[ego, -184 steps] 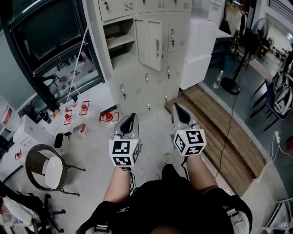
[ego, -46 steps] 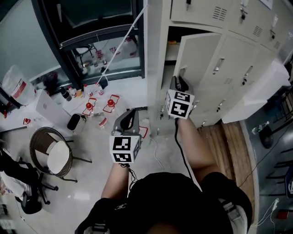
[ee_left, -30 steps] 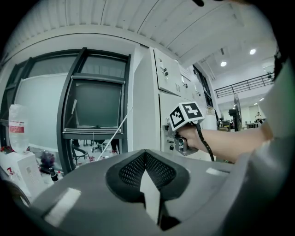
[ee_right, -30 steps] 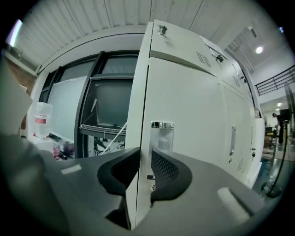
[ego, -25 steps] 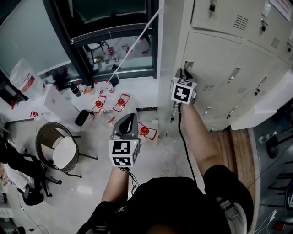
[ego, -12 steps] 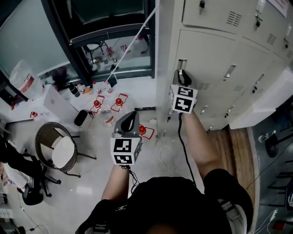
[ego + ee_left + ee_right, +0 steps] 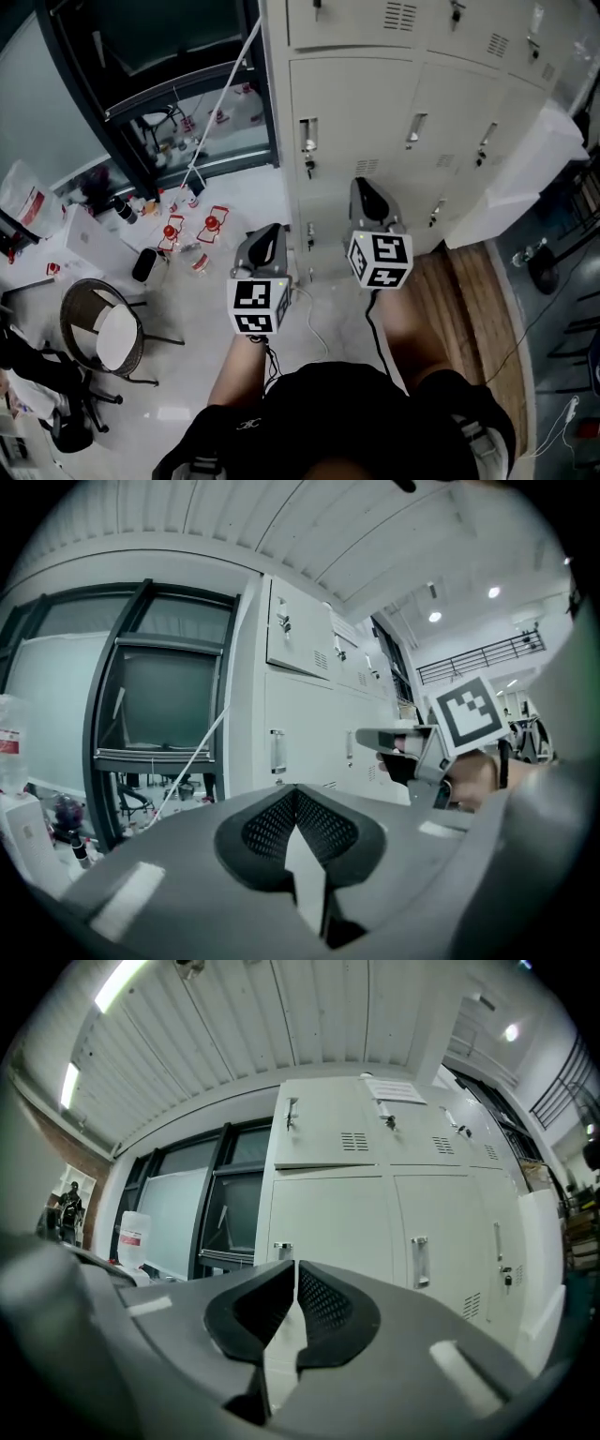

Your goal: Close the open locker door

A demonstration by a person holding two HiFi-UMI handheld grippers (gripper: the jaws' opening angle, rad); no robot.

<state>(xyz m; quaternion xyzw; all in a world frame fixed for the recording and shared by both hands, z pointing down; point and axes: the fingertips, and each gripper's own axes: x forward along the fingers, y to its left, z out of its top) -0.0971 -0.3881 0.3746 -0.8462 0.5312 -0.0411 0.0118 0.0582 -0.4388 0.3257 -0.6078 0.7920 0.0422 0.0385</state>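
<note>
The pale grey steel locker door looks flush at twelve o'clock, so back the empty, just-closing right gripper and the pressed-together left gripper straight away.

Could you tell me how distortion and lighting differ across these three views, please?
Head view: lockers lean and fan outward, light even. Left gripper view: strong fisheye, black corners, bright ceiling spots. Right gripper view: same fisheye, strip light glares, lockers bow.

left gripper jaws together, nothing between; locker door ahead seems shut.
</note>
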